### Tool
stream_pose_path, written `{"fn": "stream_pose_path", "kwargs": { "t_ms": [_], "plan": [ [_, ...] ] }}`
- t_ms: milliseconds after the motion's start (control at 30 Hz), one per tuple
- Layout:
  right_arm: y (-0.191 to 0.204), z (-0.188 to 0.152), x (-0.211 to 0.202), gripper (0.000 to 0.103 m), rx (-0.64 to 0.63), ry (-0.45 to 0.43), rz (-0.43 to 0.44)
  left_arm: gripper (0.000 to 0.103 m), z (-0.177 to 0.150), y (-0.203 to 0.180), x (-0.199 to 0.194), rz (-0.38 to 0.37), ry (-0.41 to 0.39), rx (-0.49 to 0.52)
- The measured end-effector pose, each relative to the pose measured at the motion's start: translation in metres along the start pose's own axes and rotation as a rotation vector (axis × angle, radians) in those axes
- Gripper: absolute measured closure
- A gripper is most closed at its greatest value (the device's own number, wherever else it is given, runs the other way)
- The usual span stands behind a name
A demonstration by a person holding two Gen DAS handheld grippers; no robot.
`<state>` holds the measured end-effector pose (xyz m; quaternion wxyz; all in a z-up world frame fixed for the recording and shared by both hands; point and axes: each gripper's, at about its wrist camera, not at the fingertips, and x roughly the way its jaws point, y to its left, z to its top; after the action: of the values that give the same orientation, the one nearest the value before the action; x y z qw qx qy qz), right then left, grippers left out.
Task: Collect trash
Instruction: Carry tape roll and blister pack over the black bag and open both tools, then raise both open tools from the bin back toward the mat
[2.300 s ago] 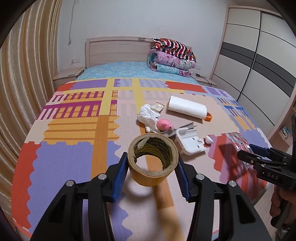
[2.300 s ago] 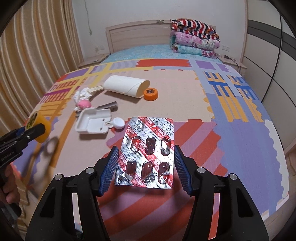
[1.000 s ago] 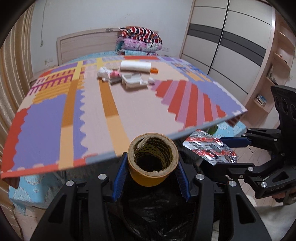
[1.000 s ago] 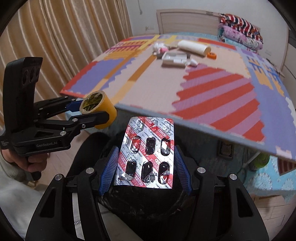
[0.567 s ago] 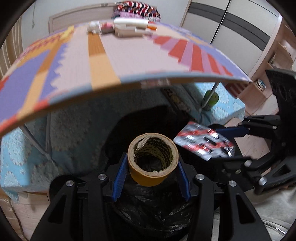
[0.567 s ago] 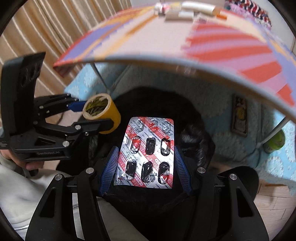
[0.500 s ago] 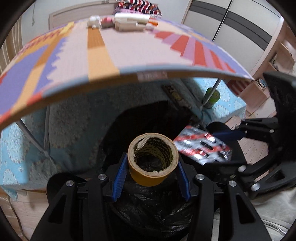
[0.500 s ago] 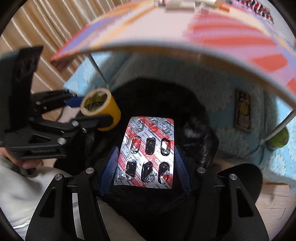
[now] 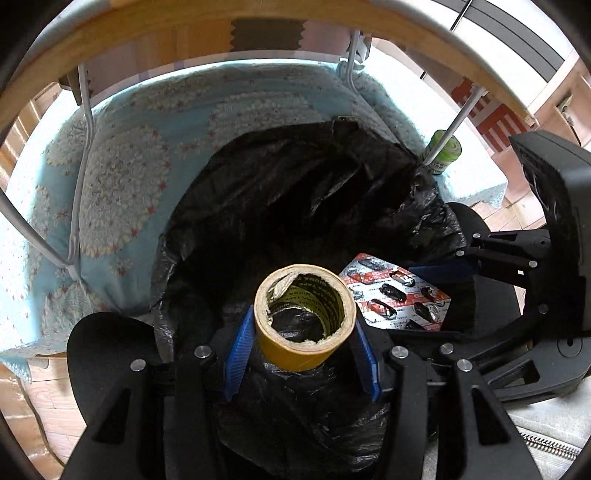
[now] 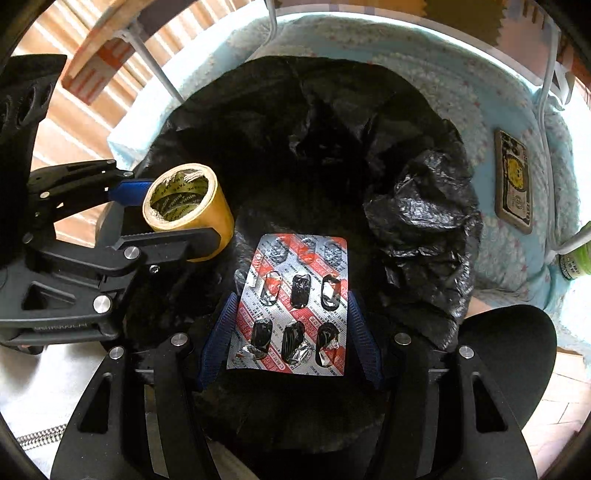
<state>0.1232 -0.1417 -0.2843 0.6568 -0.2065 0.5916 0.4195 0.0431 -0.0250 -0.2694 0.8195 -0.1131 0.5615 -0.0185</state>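
- Left tongs (image 9: 301,339) clench a tape roll (image 9: 306,316), blue pads pressed on its yellow sides; the roll's open core faces the camera, its cardboard rim frayed.
- Right tongs (image 10: 290,325) clench a blister pack (image 10: 291,306) by its two long edges; the pack is silver with red stripes, and its pockets are torn open.
- Both tongs point steeply down over a black bag (image 9: 280,206), whose mouth gapes wide below them.
- In the left wrist view, the pack (image 9: 395,297) sits just right of the roll, apart from it, with the right tongs (image 9: 461,299) reaching in from the right.
- In the right wrist view, the roll (image 10: 188,210) hangs up and left of the pack, over the bag's (image 10: 332,129) left rim, with the left tongs (image 10: 147,214) coming in from the left.
- Crumpled folds of the bag bunch up at its right side in the right wrist view.
- Beyond the bag lies a light blue patterned cloth (image 9: 122,184); white metal legs (image 9: 79,177) stand on it.
- Worktop edge (image 9: 184,33) arches across the top of the left wrist view.
- A green can (image 9: 445,155) stands by one leg near the bag's far right corner.
- A phone (image 10: 513,181) with a yellow figure on its case lies on the cloth, right of the bag.
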Motion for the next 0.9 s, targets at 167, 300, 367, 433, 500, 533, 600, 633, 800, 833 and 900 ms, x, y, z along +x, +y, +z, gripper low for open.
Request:
{"fn": "stream_pose_path", "kwargs": {
  "t_ms": [167,300,367,433,500,533,600,633,800,833,900],
  "plan": [
    [0.003,0.005,0.007,0.043,-0.021,-0.002,-0.021,0.055,0.001,0.001,0.003,0.011,0.007,0.006],
    [0.011,0.007,0.008,0.043,-0.039,-0.008,-0.041,0.054,0.001,0.003,0.005,0.009,0.014,-0.001],
    [0.012,0.006,0.008,0.042,-0.047,-0.013,-0.051,0.054,0.001,0.003,0.006,0.015,0.019,0.001],
    [0.012,0.005,0.008,0.04,-0.049,-0.013,-0.046,0.051,0.002,0.002,0.005,0.011,0.019,0.001],
    [0.015,0.003,0.007,0.036,-0.05,-0.01,-0.037,0.045,0.003,0.001,0.002,0.011,0.011,0.003],
    [0.014,0.002,0.005,0.036,-0.049,-0.009,-0.036,0.045,0.003,0.0,0.001,0.011,0.007,0.005],
    [0.011,0.002,0.001,0.036,-0.042,-0.015,-0.035,0.045,0.003,-0.001,-0.002,0.008,-0.004,0.008],
    [0.011,0.002,-0.002,0.036,-0.038,-0.018,-0.034,0.045,0.003,-0.002,-0.005,0.008,-0.012,0.01],
    [0.011,0.0,-0.015,0.036,-0.03,-0.042,-0.026,0.045,0.004,-0.004,-0.018,0.018,-0.051,0.017],
    [0.011,0.001,-0.017,0.036,-0.031,-0.049,-0.025,0.045,0.004,-0.004,-0.021,0.019,-0.06,0.019],
    [0.012,0.003,-0.022,0.036,-0.035,-0.062,-0.026,0.045,0.005,-0.006,-0.028,0.025,-0.08,0.025]
  ]
}}
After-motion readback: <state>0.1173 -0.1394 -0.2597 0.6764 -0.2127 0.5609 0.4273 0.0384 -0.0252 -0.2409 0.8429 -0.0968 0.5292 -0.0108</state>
